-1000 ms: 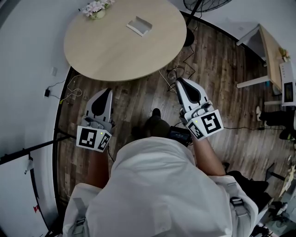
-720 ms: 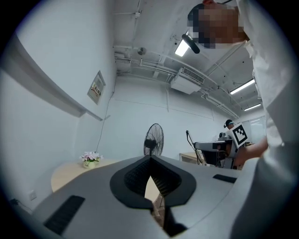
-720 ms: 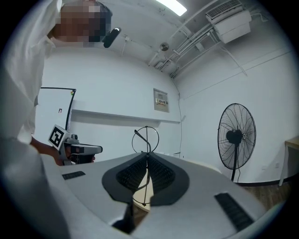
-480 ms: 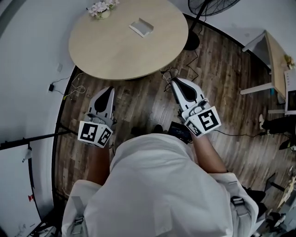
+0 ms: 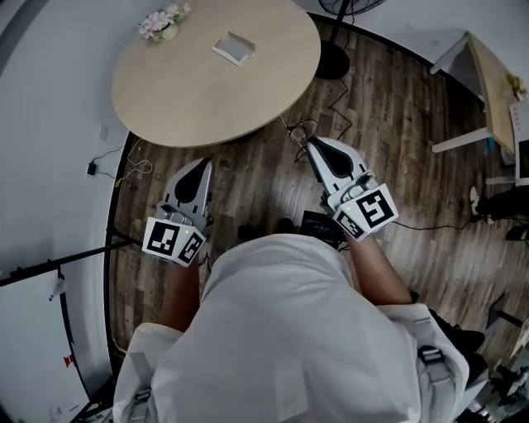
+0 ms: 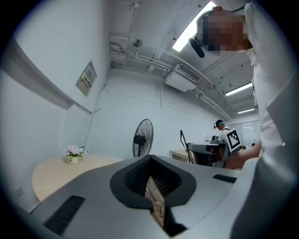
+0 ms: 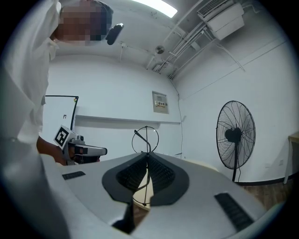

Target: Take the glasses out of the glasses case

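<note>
A pale grey glasses case point(image 5: 233, 47) lies on the far part of the round wooden table point(image 5: 207, 95); whether it is open I cannot tell, and no glasses show. Both grippers hang over the wooden floor, short of the table's near edge. My left gripper point(image 5: 199, 163) is shut and holds nothing, and its jaws meet tip to tip in the left gripper view point(image 6: 150, 160). My right gripper point(image 5: 312, 143) is also shut and empty, with only a thin slit between its jaws in the right gripper view point(image 7: 146, 156).
A small flower pot point(image 5: 162, 22) stands at the table's far left edge. A standing fan point(image 7: 236, 135) has its base point(image 5: 331, 62) right of the table. Loose cables point(image 5: 304, 130) lie on the floor. A desk point(image 5: 488, 91) is at the right, a black stand point(image 5: 50, 273) at the left.
Both grippers stay shut over the floor in about the same pose. The head view has shifted, so the table and case sit a little further left.
</note>
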A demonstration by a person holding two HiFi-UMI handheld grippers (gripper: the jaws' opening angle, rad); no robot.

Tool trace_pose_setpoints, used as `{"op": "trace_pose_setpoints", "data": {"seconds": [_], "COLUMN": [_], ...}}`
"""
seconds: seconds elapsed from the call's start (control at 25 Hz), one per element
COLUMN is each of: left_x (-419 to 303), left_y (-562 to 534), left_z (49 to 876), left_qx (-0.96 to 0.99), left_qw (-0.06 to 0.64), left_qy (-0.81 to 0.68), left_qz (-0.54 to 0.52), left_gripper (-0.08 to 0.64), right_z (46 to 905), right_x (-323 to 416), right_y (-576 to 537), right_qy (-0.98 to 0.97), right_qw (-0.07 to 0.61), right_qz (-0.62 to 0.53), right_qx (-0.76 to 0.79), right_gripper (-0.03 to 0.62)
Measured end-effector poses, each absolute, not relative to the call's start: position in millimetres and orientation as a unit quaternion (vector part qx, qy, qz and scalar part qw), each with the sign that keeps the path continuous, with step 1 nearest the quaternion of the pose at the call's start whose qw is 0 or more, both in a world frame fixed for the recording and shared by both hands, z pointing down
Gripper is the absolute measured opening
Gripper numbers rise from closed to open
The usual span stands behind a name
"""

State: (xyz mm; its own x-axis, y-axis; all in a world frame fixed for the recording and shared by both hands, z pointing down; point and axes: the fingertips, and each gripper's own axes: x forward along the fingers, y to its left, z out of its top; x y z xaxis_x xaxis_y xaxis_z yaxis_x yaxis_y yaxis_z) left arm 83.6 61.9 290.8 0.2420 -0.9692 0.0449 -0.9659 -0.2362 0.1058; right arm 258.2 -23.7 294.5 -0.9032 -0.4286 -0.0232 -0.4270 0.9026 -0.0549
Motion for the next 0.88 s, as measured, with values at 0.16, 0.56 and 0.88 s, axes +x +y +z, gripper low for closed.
{"op": "trace_pose_setpoints", "data": {"seconds": [0.16,0.56,0.88], "left_x": [94.1,122.4,134.6], "left_y": [53.6,38.1,26.5], "left_z": [287.7,284.8,291.6], "left_qx": [0.793,0.812,0.805], "left_qw": [0.052,0.053,0.059], "left_qy": [-0.607,-0.582,-0.591], "left_qz": [-0.010,-0.002,0.004], "left_gripper": [0.008,0.008,0.008], "right_z": [288.3,293.3,299.8], "right_x": [264.1,284.9,301.6], "right_y": [-28.1,-39.5,-51.8], "right_qy": [0.975,0.972,0.970], "right_qw": [0.023,0.025,0.030], "right_qz": [-0.012,-0.013,-0.019], "right_qx": [-0.221,-0.232,-0.239], "right_gripper": [0.029,0.029,0.029]}}
